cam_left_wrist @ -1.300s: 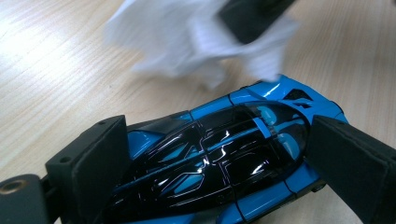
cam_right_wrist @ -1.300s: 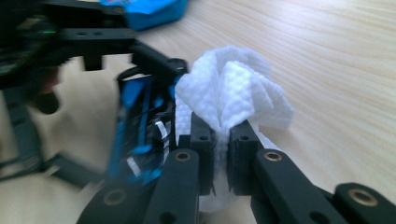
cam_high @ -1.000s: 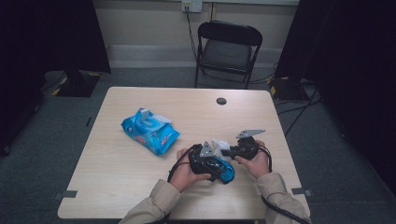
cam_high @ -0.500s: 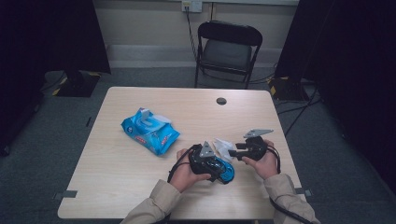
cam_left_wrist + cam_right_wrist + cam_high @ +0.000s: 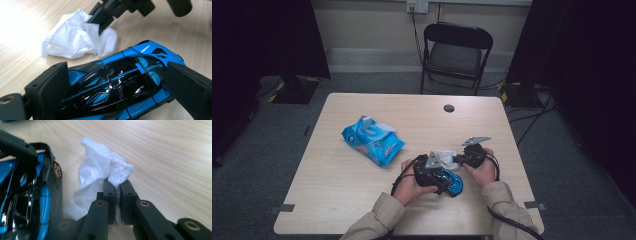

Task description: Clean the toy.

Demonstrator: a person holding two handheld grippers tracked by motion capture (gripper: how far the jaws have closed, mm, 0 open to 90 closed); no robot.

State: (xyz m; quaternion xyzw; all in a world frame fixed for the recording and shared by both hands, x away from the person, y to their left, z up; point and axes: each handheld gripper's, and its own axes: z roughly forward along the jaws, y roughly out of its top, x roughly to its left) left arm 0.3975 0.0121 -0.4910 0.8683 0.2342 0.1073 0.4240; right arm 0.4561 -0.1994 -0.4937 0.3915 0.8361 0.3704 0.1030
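Note:
A glossy blue and black toy car lies on the wooden table, gripped nose to tail between the pads of my left gripper. In the high view the car sits under my left gripper near the table's front. A crumpled white wipe rests on the table beside the car. My right gripper has just been closing and its jaws now pinch a fold of the wipe. From above, the right gripper and the wipe sit just behind the car.
A blue pack of wipes with its flap up lies left of centre on the table. A small black round cap sits near the far edge. A black folding chair stands beyond the table. Cables trail from both grippers.
The right gripper drew a little to the right and came back toward the car, with the wipe at its tips. The left hand and the car stayed put.

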